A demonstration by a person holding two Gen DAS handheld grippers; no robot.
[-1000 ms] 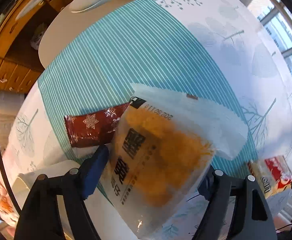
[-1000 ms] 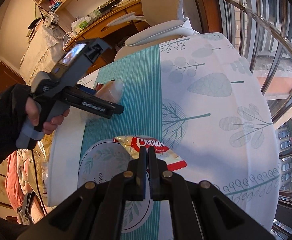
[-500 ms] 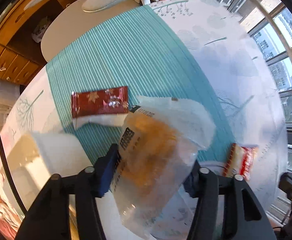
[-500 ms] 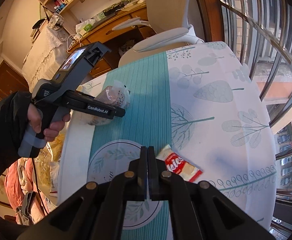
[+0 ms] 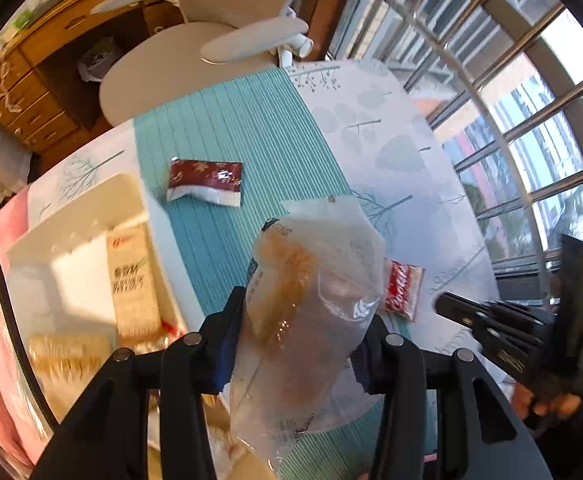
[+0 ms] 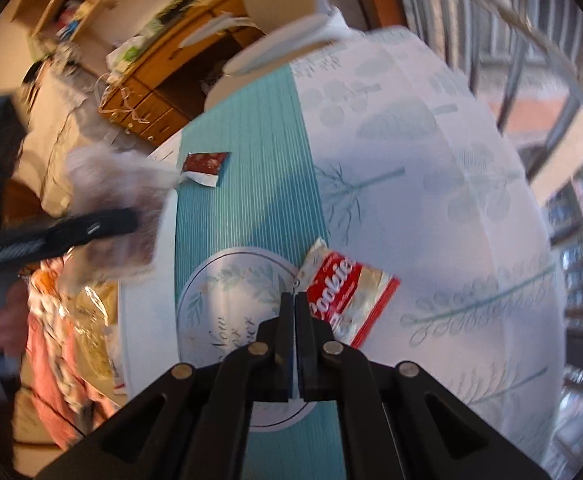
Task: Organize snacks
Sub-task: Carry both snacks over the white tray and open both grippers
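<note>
White bin (image 5: 91, 216) sits at left w/ snack packs inside. Left gripper (image 5: 295, 344) is clamped on clear bread bag (image 5: 311, 300), held above table (image 5: 391, 152) just beside the bin. Dark red packet (image 5: 205, 180) lies on teal stripe. Cookie pack (image 6: 347, 296) lies near right gripper (image 6: 294, 344), whose fingers are together, holding nothing.
</note>
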